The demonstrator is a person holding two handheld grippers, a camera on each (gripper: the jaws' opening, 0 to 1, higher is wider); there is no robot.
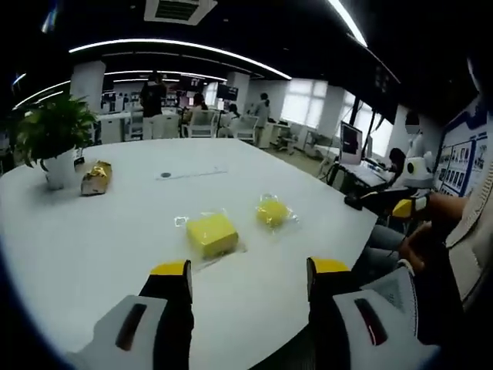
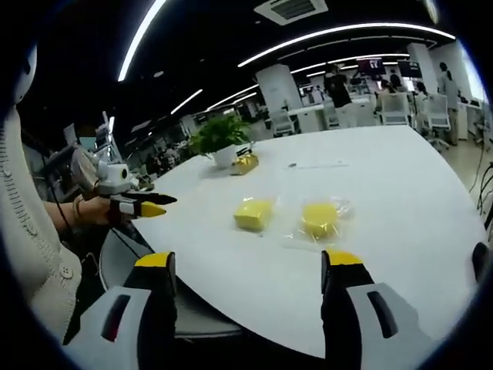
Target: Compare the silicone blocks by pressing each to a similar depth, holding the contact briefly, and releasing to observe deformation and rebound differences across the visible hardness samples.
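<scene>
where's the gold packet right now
In the left gripper view, the gold packet lies far left on the white table, touching the potted plant.

A broad white round-edged table [image 1: 92, 239] spans the foreground of an open-plan office. Long curved white ceiling light strips [image 1: 177, 48] cross the dark ceiling at top. A white square pillar [image 1: 87, 83] stands at upper left, bright windows [image 1: 304, 100] at upper right, with white desks and chairs [image 1: 202, 123] beyond.
</scene>
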